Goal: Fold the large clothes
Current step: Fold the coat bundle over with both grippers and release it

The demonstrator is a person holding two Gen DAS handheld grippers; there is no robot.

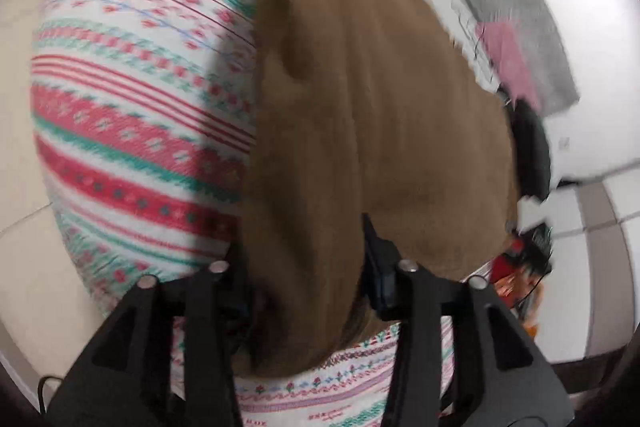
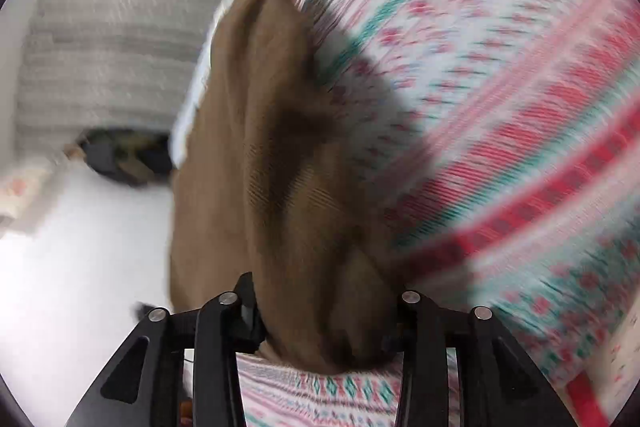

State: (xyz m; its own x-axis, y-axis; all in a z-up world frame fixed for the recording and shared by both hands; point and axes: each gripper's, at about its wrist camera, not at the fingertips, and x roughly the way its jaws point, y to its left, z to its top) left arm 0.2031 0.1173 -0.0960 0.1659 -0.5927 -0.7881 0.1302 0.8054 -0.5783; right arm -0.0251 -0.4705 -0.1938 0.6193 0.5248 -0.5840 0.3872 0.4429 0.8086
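Both claws — left gripper (image 1: 308,275) and right gripper (image 2: 320,307) — clench bunched brown knit garment (image 1: 372,115) above the patterned bedspread (image 1: 132,115); soft, floppy, light — best held at edges.

A: Left gripper (image 1: 308,291) status?

B: My jaws stand partly apart with brown cloth bunched between them; the pads press on it. I point steeply down.

A: Right gripper (image 2: 320,323)?

B: The same there: jaws partly apart, cloth clamped between the pads, tilted down less steeply.
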